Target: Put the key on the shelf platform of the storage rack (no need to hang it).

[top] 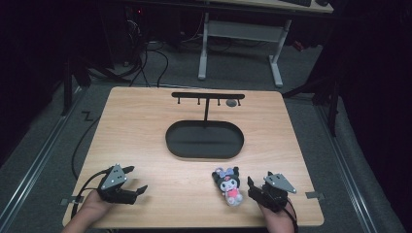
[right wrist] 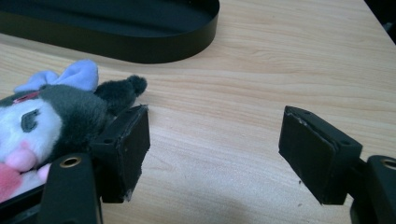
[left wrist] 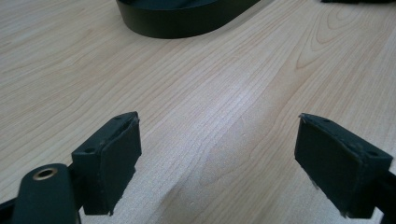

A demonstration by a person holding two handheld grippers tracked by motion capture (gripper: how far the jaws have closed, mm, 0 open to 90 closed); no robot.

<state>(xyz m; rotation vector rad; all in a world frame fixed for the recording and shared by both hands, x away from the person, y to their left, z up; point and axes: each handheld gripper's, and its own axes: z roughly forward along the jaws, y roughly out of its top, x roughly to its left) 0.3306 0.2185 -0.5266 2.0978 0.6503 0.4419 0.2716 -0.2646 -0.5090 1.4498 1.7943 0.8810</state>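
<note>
Both tools rest at the near edge of the table (top: 145, 126), jaws spread wide and holding nothing: the left tool (top: 135, 180) over bare wood, the right tool (top: 253, 188) just beside a plush toy (top: 230, 184). That toy lies between the right tool and the black oval tray (top: 204, 140), near the tray's front rim.

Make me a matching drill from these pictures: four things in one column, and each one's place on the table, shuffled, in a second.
Things:
1. plush toy
2. black oval tray
3. left gripper
4. right gripper

Places:
A. middle of the table, at the foot of the black T-shaped hook stand
B. near edge, at the person's left, jaws apart over bare wood
C. near edge, at the person's right, jaws apart, just right of the toy
D. lying on the wood between the tray and the near edge

Pairs: 1-D, 2-A, 3-B, 4-C
</note>
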